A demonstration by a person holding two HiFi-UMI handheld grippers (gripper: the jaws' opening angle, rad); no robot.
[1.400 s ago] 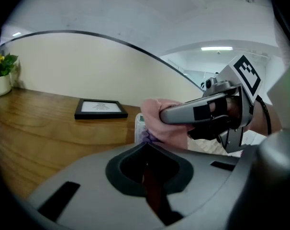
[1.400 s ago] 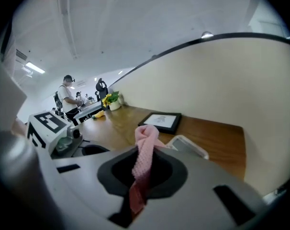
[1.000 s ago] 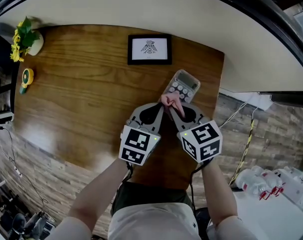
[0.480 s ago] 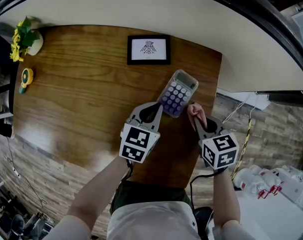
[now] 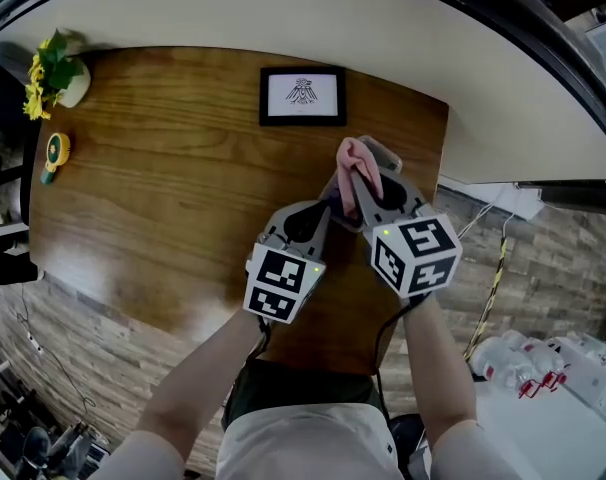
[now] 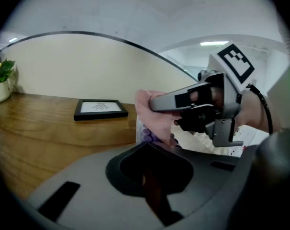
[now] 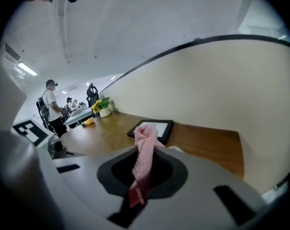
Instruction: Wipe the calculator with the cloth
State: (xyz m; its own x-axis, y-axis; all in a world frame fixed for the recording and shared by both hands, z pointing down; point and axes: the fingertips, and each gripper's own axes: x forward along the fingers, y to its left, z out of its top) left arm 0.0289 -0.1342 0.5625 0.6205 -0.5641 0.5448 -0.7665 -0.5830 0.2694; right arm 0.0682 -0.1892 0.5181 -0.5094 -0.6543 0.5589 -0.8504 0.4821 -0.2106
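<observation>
Soft, limp cloth (image 5: 355, 160), clamped in right gripper's (image 5: 366, 190) jaws, drapes over the likely light, slide-prone calculator (image 6: 146, 135); left gripper's (image 5: 321, 213) jaws together beside it.

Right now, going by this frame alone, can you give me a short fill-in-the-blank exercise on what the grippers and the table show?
1. The right gripper has its fingers shut on a ____ cloth.
2. The cloth hides most of the calculator, which lies near the table's ____ edge in the head view.
3. The picture frame beyond the calculator has a ____ border.
4. The flowers at the table's far left corner are ____.

Missing words: pink; right; black; yellow.
</observation>
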